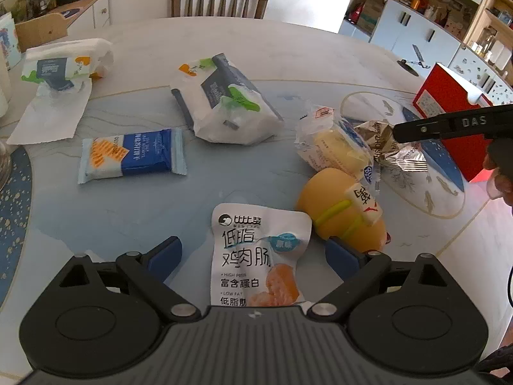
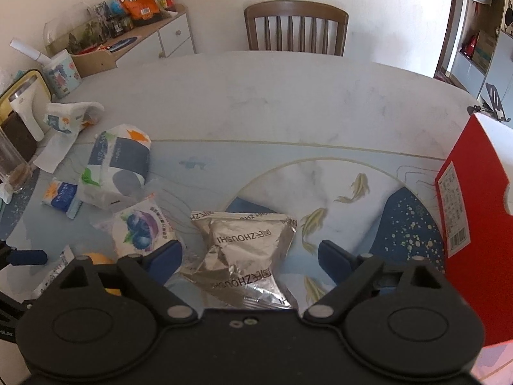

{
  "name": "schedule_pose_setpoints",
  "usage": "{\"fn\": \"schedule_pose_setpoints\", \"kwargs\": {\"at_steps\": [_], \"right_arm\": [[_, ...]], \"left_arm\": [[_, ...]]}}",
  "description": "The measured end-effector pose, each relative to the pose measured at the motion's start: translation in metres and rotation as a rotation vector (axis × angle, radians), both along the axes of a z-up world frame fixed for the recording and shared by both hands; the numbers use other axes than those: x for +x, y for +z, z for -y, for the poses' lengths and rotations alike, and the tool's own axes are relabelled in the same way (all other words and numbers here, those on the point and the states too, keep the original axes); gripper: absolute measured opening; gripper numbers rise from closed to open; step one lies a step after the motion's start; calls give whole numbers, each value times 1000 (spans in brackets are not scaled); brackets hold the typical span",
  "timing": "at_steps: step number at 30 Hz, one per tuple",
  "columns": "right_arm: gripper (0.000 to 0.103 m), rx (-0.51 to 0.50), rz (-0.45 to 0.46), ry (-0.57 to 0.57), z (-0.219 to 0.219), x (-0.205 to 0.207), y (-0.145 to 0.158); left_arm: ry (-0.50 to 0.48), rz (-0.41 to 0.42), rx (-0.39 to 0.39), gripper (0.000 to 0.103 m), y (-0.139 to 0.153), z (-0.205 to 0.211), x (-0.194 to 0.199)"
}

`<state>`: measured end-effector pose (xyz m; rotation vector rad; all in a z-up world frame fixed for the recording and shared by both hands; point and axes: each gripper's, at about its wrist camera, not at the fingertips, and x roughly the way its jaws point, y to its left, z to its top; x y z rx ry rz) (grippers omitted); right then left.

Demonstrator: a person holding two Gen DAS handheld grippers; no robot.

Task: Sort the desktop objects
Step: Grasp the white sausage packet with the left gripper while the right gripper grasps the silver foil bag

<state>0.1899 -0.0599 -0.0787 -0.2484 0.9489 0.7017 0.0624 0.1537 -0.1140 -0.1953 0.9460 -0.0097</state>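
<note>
our left gripper [image 1: 253, 256] hangs low over the tabletop [image 1: 144, 211] with its jaws spread wide; between them lies a white sausage packet [image 1: 256, 256], and neither pad touches it. just right of the packet lies a yellow squeeze bottle [image 1: 340, 211] on its side, close to the right-hand pad. our right gripper [image 2: 250, 256] likewise has its jaws released and wide apart, straddling a crumpled silver foil bag [image 2: 243, 253] without pressing on it. left of that bag sits a blueberry bun packet [image 2: 141, 227]. farther out on the left we see a small blue-and-white packet [image 1: 131, 155], then a large white tissue pack [image 1: 227, 99], and beyond it another tissue pack [image 1: 64, 64] lying on a loose sheet of tissue. on the right edge stands a red box [image 2: 474, 211], upright. at the far side of the tabletop stands a wooden chair [image 2: 295, 27].
</note>
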Motion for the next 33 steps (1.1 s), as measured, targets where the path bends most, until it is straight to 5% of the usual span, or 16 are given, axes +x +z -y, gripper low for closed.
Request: {"fn": "schedule_pose_setpoints", "kwargs": {"at_steps": [14, 16, 20, 33], "right_arm": [[88, -26, -16, 6, -8, 7, -9], [86, -31, -15, 8, -9, 7, -11], [81, -38, -17, 11, -10, 8, -13], [62, -66, -41, 29, -20, 9, -21]], "left_arm": [[-67, 18, 89, 96, -5, 18, 8], [-63, 22, 103, 92, -5, 19, 7], [-47, 38, 118, 66, -1, 17, 7], [-19, 52, 97, 64, 0, 14, 5]]}}
